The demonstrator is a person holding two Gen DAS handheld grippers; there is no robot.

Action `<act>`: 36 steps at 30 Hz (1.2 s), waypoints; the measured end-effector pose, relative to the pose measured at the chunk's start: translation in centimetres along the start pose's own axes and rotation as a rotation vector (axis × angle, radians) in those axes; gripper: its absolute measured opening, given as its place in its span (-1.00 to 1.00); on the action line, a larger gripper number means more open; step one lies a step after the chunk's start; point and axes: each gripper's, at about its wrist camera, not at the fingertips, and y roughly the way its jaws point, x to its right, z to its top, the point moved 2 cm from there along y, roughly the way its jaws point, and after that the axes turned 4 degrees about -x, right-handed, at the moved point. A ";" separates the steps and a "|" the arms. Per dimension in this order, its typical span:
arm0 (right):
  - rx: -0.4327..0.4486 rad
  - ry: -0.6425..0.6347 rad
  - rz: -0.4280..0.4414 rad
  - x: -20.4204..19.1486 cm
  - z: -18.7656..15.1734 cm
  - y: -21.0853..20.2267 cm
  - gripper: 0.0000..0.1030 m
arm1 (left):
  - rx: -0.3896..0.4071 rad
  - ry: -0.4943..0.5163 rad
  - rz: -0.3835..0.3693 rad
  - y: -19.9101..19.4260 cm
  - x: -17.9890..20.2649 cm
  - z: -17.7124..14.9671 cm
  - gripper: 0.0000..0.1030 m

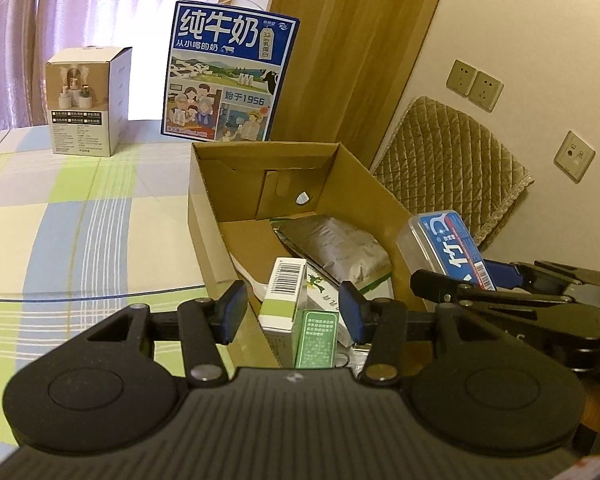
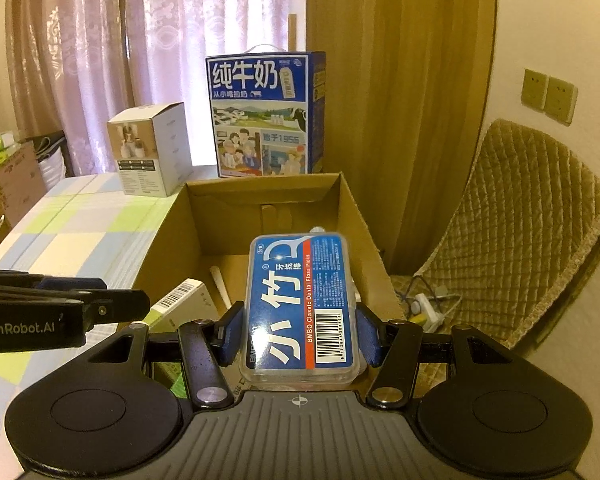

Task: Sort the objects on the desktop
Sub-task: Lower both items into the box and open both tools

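Observation:
An open cardboard box (image 1: 204, 216) (image 2: 364, 232) stands on the checked tablecloth (image 1: 80, 220). Inside lie a silver foil pouch (image 1: 332, 244), a white-and-green carton with a barcode (image 1: 284, 292) (image 2: 180, 300) and a green-labelled packet (image 1: 316, 336). My left gripper (image 1: 292, 312) (image 2: 116, 296) hangs open over the box's near end, with its pads either side of the carton and clear of it. My right gripper (image 2: 300, 336) (image 1: 480, 284) is shut on a clear case of blue-labelled dental floss picks (image 2: 300, 300) (image 1: 444, 244), held above the box's near right side.
A tall blue milk case (image 1: 228, 76) (image 2: 264, 116) stands behind the box, and a white product box (image 1: 86, 104) (image 2: 152, 152) stands to its left. A quilted chair (image 2: 520, 232) sits right of the table, with a power strip (image 2: 424, 308) on the floor.

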 end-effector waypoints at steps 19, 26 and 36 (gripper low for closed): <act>0.009 0.102 0.040 1.6 -0.4 -0.6 0.70 | 0.024 -0.032 0.065 -2.3 -2.1 -2.1 0.73; 0.001 0.146 0.024 2.5 -2.5 -3.6 0.72 | 0.054 -0.006 0.092 -4.6 -1.1 -3.4 0.97; 0.017 0.116 0.023 1.3 -3.4 -8.9 0.92 | -0.007 -0.016 0.112 -7.9 0.6 -5.6 0.97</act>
